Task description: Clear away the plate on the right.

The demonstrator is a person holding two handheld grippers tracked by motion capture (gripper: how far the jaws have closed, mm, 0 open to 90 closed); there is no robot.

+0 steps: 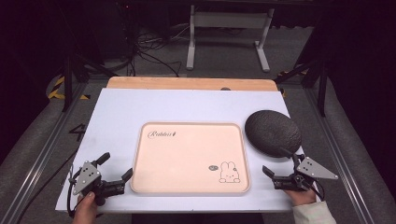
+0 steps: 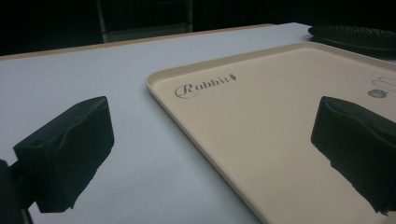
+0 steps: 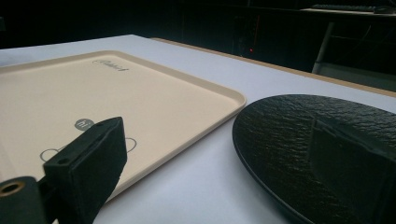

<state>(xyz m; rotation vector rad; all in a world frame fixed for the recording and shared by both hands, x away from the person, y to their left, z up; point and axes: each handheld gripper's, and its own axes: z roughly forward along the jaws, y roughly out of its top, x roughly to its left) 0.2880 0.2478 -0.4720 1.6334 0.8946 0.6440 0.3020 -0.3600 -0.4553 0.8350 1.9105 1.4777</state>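
In the high view, a beige tray [image 1: 189, 156] lies flat at the middle of a white table [image 1: 116, 112], its printed word at the far left corner and a small rabbit drawing at the near right corner. A black textured plate [image 1: 272, 133] sits just beside the tray's far right corner, apart from it by a thin strip of table. The left gripper [image 1: 115, 167] rests at the near left edge of the table, held from below by the person's left hand [image 1: 86, 205]; its jaws stand spread wide and empty, the nearer jaw tip just beside the tray's left rim. The right gripper [image 1: 280, 167] sits at the near right, gripped by the right hand [image 1: 301, 195] with a pale sleeve [image 1: 314, 213] behind it. Its jaws are parted too, holding nothing, between the tray's right rim and the near edge of the plate.

In the left gripper view, the two black jaws rise well apart, one over bare table, the other over the tray [image 2: 280, 140]. The tray's rim runs diagonally between them. The plate [image 2: 357, 36] shows at the far right.

In the right gripper view, one jaw stands over the tray's [image 3: 60, 93] near corner, by the rabbit print. The plate [image 3: 322, 149] lies close on the right, a dim jaw reflection on its glossy surface. Table shows between tray and plate.
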